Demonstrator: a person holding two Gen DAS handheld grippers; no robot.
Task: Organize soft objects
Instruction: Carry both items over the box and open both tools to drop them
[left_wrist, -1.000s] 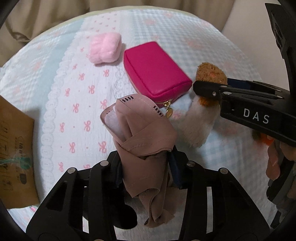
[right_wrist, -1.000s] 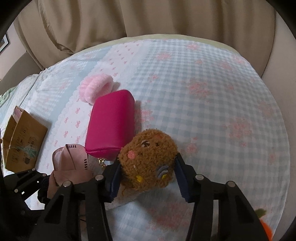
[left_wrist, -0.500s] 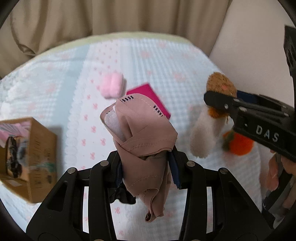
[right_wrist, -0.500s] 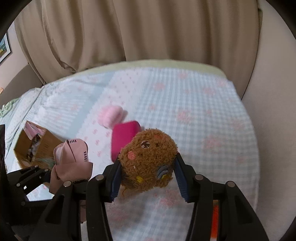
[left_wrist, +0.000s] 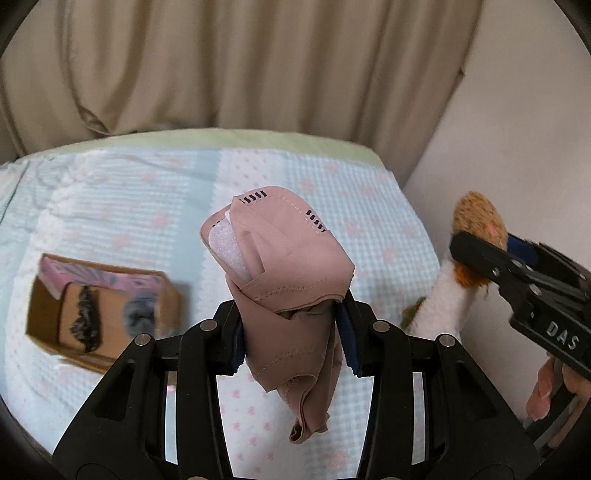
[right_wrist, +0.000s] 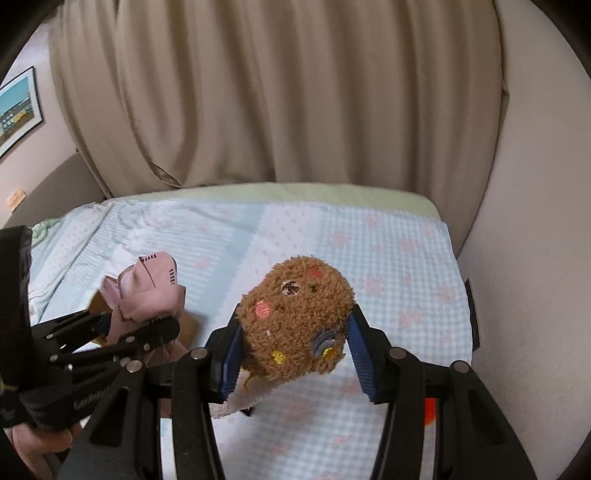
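The left tool (left_wrist: 291, 328) pinches a folded pink cloth (left_wrist: 284, 266); the right tool (right_wrist: 291, 354) clamps a brown plush toy (right_wrist: 295, 314). Farther off, the open cardboard box (left_wrist: 99, 317) sits on the bed (left_wrist: 369, 221), down-left of the cloth, nearer the left hand.

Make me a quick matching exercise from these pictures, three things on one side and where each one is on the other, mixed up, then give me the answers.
1. dusty-pink folded fabric piece
2. brown fuzzy plush toy
3. open brown cardboard box

A. standing on the blue-and-pink quilted bedspread
B. clamped in the left gripper
C. clamped in the right gripper

Pairs: 1-B, 2-C, 3-A
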